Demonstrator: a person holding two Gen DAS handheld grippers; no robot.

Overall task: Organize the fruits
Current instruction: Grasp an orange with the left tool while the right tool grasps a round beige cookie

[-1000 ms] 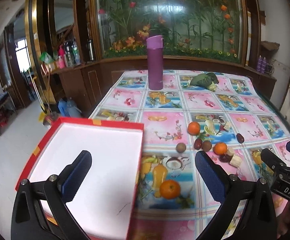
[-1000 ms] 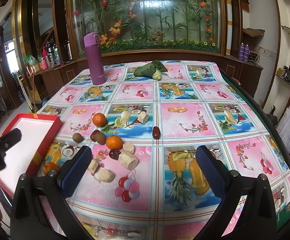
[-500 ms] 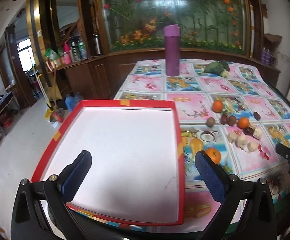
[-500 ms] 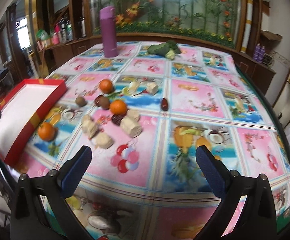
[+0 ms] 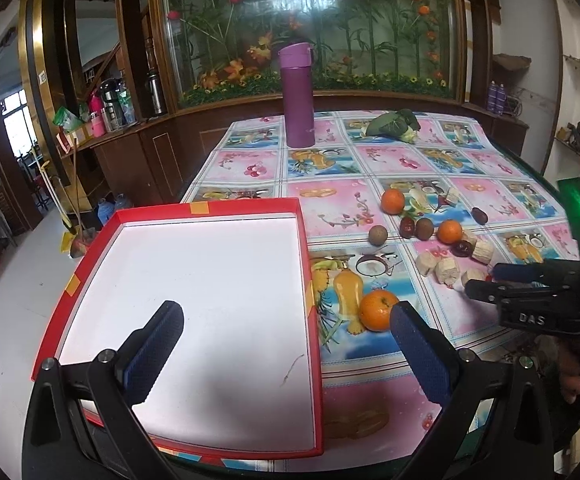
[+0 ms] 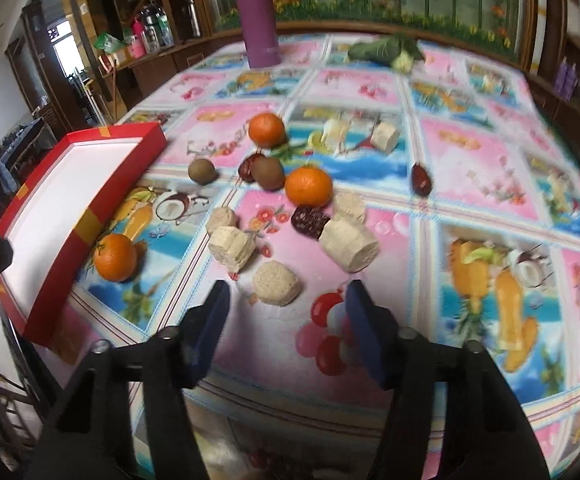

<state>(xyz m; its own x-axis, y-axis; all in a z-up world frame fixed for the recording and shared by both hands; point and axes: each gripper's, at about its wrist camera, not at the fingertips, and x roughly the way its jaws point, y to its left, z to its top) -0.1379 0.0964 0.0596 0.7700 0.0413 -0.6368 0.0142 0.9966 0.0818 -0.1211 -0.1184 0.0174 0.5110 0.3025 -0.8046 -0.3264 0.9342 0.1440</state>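
R gripper [image 6: 285,320] lower, nearer; pale chunks [image 6: 277,283] blurred.

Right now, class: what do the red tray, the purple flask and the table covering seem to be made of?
Red tray: likely cardboard, matte, with thin folded walls, taped edges and a white lining.
Purple flask: probably coated metal or plastic, with a smooth satin sheen.
Table covering: seemingly printed vinyl or oilcloth, glossy, lying flat and draping over the edge.

Wooden cabinets [image 5: 137,160], flowered glass panel [image 5: 310,24], seemingly pale floor [image 5: 17,280]
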